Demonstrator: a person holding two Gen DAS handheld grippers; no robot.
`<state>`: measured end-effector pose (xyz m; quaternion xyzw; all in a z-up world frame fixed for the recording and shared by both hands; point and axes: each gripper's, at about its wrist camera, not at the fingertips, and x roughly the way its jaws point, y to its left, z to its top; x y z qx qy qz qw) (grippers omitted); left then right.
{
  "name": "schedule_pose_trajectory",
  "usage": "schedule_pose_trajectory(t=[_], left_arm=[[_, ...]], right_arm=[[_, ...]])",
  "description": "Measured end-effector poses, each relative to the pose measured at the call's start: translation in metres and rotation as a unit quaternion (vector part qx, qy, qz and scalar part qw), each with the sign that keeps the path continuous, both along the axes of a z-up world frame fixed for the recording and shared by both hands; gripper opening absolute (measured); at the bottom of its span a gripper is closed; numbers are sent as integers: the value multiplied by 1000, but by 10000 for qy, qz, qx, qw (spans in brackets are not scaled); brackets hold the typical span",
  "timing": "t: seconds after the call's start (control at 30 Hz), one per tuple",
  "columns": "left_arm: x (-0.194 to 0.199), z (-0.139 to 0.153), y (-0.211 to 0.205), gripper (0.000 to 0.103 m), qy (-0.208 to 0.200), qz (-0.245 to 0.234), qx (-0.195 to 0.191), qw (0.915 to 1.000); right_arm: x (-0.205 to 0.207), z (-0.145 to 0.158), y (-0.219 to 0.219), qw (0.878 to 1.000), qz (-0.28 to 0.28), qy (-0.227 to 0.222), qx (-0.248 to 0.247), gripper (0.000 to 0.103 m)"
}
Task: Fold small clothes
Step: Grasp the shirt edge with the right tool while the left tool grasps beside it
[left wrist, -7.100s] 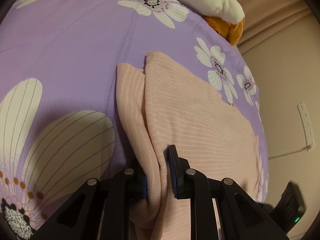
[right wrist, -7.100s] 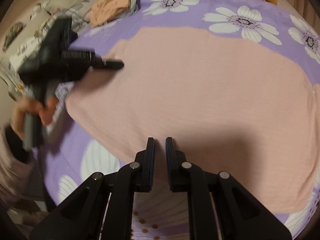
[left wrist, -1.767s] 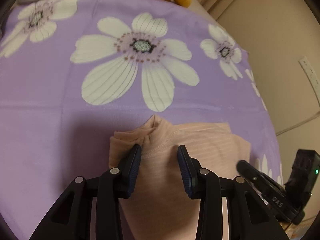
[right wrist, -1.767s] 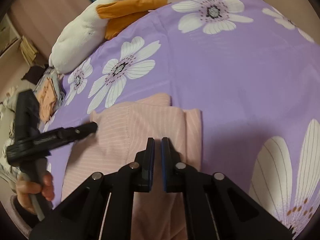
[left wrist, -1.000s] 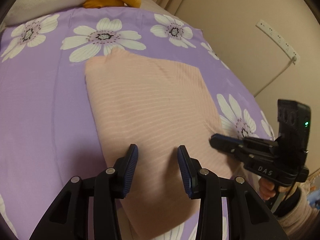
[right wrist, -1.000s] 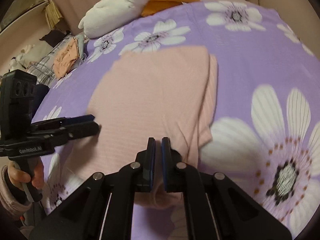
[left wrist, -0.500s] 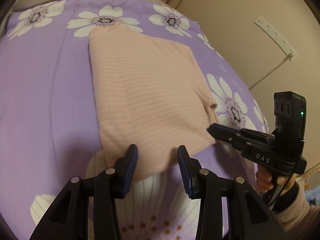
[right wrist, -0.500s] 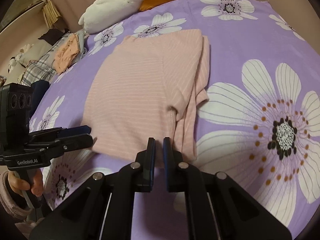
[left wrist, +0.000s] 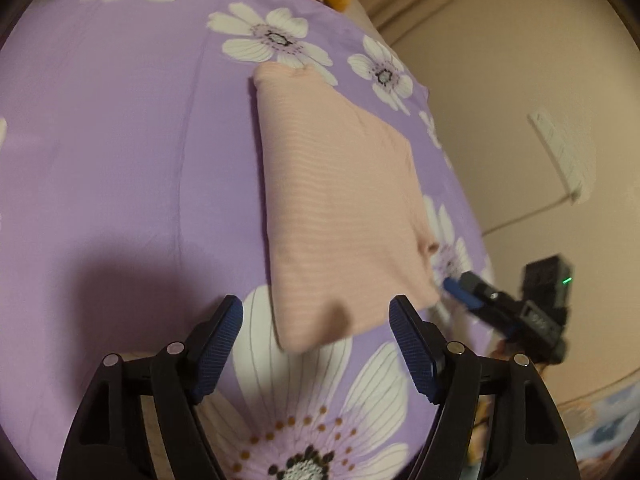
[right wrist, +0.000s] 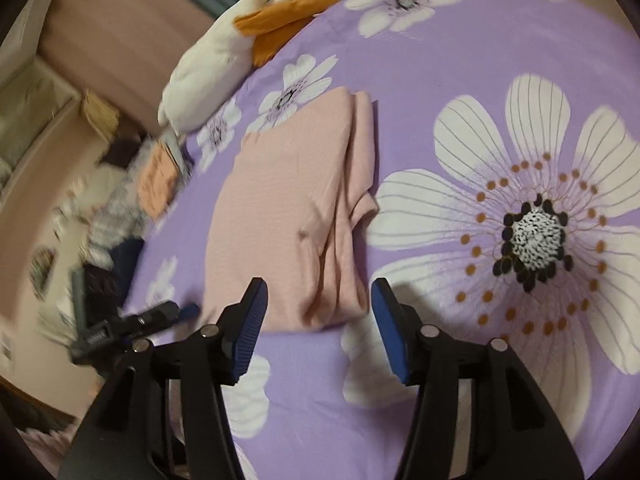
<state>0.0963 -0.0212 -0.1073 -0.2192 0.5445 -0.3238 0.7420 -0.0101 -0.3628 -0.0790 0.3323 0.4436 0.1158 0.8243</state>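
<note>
A folded pink ribbed garment (left wrist: 340,216) lies flat on the purple flowered bedspread (left wrist: 120,140). My left gripper (left wrist: 314,312) hovers at its near corner; the jaws are opening wide and the pads touch nothing. In the right wrist view the same garment (right wrist: 288,216) shows a doubled, rumpled right edge. My right gripper (right wrist: 320,292) sits at its near hem, jaws opening, the pads clear of the cloth. Each gripper shows in the other's view: the right gripper (left wrist: 464,290) at the garment's right corner, the left gripper (right wrist: 176,314) by its left corner.
A white and orange plush toy (right wrist: 224,60) lies at the head of the bed. A heap of other clothes (right wrist: 156,184) lies past the bed's left edge. A wall with a power strip (left wrist: 560,152) runs close along the bed's right side.
Both grippers have opened: the right from shut, the left from half open to wide. Both views have rolled and drawn back a little. The garment lies still.
</note>
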Motion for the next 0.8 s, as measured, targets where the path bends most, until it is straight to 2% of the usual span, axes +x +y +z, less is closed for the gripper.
schedule_pose_trajectory(t=[0.17, 0.3, 0.8], left_arm=[[25, -14, -1, 74, 438, 133, -561, 9974], [37, -21, -10, 74, 558, 159, -741, 9956], [85, -31, -47, 74, 373, -147, -548, 9977]], right_arm=[[20, -15, -7, 9979, -167, 130, 609, 60], [37, -20, -5, 9978, -145, 148, 635, 60], [109, -31, -2, 9985, 155, 36, 525, 60]])
